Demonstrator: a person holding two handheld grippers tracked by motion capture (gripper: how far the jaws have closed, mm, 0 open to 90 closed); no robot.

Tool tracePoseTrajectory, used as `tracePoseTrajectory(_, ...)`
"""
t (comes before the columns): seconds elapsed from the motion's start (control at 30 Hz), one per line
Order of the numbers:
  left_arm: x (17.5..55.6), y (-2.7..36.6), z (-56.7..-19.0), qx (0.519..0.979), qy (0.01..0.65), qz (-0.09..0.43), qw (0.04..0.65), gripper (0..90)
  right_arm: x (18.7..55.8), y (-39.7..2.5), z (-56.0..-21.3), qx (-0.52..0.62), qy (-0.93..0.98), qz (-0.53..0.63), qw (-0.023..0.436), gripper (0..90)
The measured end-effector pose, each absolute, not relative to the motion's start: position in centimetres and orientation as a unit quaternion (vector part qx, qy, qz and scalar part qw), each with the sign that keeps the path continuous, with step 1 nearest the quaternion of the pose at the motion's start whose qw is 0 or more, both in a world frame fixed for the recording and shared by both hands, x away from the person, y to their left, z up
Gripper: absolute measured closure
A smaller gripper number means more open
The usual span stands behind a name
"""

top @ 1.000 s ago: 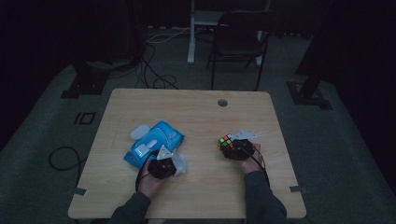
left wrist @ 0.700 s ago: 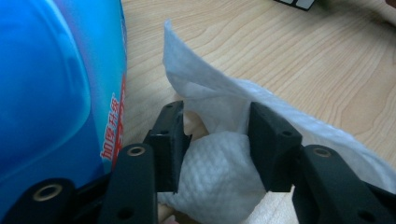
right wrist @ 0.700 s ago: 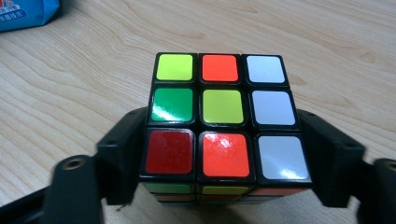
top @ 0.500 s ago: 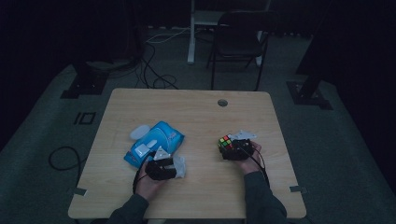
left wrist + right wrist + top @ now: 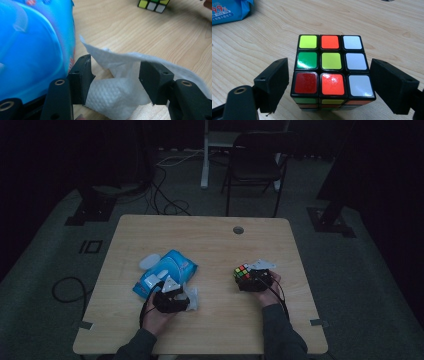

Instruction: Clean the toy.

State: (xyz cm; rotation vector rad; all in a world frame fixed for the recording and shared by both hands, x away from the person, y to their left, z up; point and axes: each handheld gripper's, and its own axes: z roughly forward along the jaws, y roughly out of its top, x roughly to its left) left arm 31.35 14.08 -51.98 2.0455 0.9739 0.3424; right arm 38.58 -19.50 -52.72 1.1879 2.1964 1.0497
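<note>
A crumpled white wipe (image 5: pixel 112 92) lies on the wooden table (image 5: pixel 210 240) beside a blue wipe pack (image 5: pixel 32 50). My left gripper (image 5: pixel 115 72) is open, its jaws standing on either side of the wipe without pinching it. In the high view the left gripper (image 5: pixel 172 300) sits at the near end of the blue pack (image 5: pixel 167 270). A colour cube (image 5: pixel 332 62) rests on the table between the jaws of my right gripper (image 5: pixel 330 77), which is open with a small gap on each side. The high view shows the cube (image 5: pixel 242 271) just ahead of the right gripper (image 5: pixel 252 280).
A small white piece (image 5: pixel 149 261) lies by the pack's far left corner. A cable hole (image 5: pixel 238 229) sits near the table's far edge. A dark chair (image 5: pixel 255 160) and floor cables (image 5: pixel 165 195) are behind the table.
</note>
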Motion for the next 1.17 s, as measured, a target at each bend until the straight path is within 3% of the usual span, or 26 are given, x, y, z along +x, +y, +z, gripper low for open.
tracePoseTrajectory(0.3, 30.8, 15.5, -50.0, 0.795, 0.398, 0.173, 0.423, 48.8, 38.5, -19.8, -52.4, 0.431, 0.786, 0.388, 0.214, 17.3)
tracePoseTrajectory(0.53, 30.3, 16.6, -48.4, 0.778, 0.398, 0.189, 0.448, 61.8, 38.1, -19.8, -51.9, 0.427, 0.782, 0.398, 0.217, 17.4)
tracePoseTrajectory(1.17, 30.4, 16.7, -48.4, 0.772, 0.399, 0.184, 0.460, 58.7, 37.6, -20.5, -50.3, 0.424, 0.766, 0.429, 0.223, 19.8)
